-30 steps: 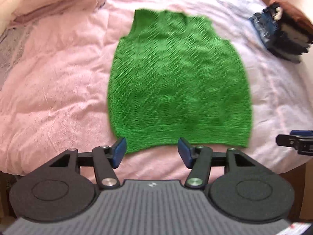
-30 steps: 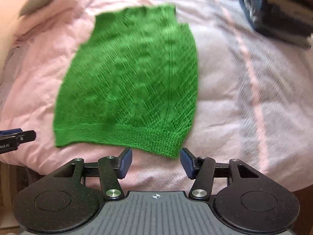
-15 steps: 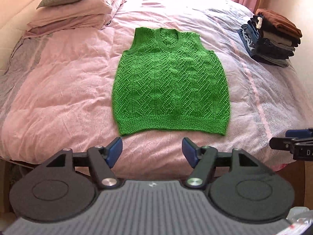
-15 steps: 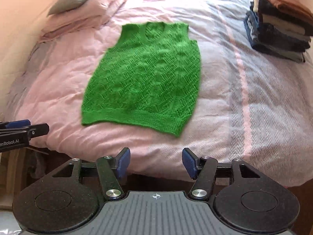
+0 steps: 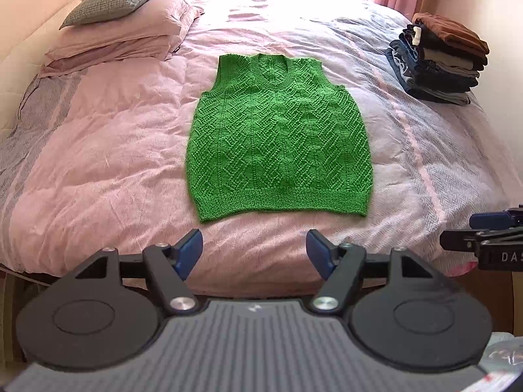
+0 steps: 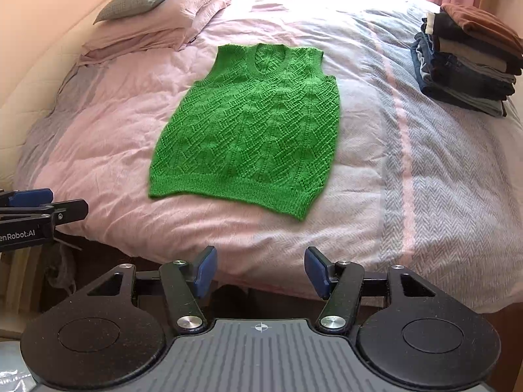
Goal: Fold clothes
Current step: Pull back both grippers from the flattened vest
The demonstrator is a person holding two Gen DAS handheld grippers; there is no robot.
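A green knitted vest [image 5: 279, 140] lies flat and unfolded on the middle of the bed [image 5: 98, 170], its neckline toward the window end and its ribbed hem [image 5: 284, 201] toward the foot, where both grippers hang. The bed's pink and grey-striped cover [image 6: 434, 170] is creased around it. The left gripper [image 5: 254, 250] is held off the foot edge just short of the hem, its blue-padded fingers [image 5: 189, 251] spread wide with nothing between them. The right gripper [image 6: 260, 272] is likewise wide apart and empty, set further off the edge, opposite the vest's right hem corner [image 6: 302, 217]. The left wrist view catches the right gripper's finger tips at its right border; the right wrist view shows the left gripper's tips at its left border, along with a dark gap below the bed edge that the other view barely shows. At the head, on the left, pink pillows [image 5: 130, 36] are piled with a grey checked cushion [image 5: 117, 0] on top. On the far right of the bed a stack of folded clothes [image 5: 439, 62] sits well apart from the vest, a brown piece [image 6: 483, 23] uppermost over dark and blue ones.
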